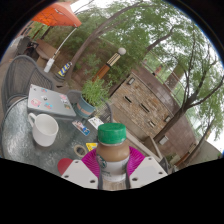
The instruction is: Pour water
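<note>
**Bottle in hand, cup waiting**

While you hold it up, your gripper (113, 172) is clamped on the green-capped bottle (112, 150), both pink pads (91, 166) pressing its sides. It looks lifted above the glass table (20, 135), upright, cap on. The white mug (45, 128) sits to the left, well apart. Next, I'd judge, you carry left and tip over the mug, though that cap may need removing. No label is readable.
</note>
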Available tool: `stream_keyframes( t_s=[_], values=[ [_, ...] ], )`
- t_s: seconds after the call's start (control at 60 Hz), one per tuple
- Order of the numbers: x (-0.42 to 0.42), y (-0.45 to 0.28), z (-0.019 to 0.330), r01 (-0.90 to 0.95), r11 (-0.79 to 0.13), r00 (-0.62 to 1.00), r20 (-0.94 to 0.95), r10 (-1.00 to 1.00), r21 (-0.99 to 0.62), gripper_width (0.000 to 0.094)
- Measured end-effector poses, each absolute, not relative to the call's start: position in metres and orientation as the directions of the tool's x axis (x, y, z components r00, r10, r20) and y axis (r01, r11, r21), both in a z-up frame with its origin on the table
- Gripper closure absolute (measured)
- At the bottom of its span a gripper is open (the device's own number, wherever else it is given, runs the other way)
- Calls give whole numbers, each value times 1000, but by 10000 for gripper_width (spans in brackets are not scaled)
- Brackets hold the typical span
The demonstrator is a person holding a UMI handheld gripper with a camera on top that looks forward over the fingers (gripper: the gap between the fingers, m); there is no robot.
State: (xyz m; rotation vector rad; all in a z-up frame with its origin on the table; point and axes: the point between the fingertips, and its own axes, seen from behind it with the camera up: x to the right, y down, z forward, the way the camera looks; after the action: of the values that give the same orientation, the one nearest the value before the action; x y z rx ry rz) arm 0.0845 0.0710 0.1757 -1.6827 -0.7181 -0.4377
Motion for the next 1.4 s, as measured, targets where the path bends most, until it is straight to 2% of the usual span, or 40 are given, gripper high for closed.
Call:
stream_keyframes(
  t_s=[0.067,0.133,0.183,0.25,0.317,0.383,0.467,0.583,0.767,0.867,0.95,1.05,1.117,1.167,1.233,1.25,1.267,1.317,1.4],
  values=[
    [58,85,185,826,-58,557,797,234,-561,629],
    [28,98,186,948,-34,316,920,231,-317,631],
    [8,107,163,990,2,138,958,251,-143,632],
    [-3,115,155,994,20,-112,960,257,110,632],
    [-14,126,145,956,34,-289,923,256,290,630],
    [-21,127,153,878,48,-473,846,247,477,632],
    [-19,135,147,788,64,-601,744,292,612,628],
    [-32,113,139,603,155,-786,550,281,783,614],
    [-31,114,142,564,175,-811,503,298,807,617],
    [-28,115,145,622,161,-767,556,319,766,615],
    [-37,118,150,753,143,-647,684,336,642,615],
    [-60,133,193,960,49,-280,921,272,277,615],
    [-67,137,224,999,16,33,976,217,-37,612],
    [-67,131,239,957,14,281,938,202,-290,613],
    [-58,124,227,798,15,587,783,206,-603,613],
    [-57,133,211,749,3,644,730,228,-662,612],
    [-59,123,223,706,20,689,693,213,-708,613],
    [-46,120,212,590,10,787,578,215,-807,589],
    [-28,120,190,468,-5,859,453,238,-884,590]
  ],
)
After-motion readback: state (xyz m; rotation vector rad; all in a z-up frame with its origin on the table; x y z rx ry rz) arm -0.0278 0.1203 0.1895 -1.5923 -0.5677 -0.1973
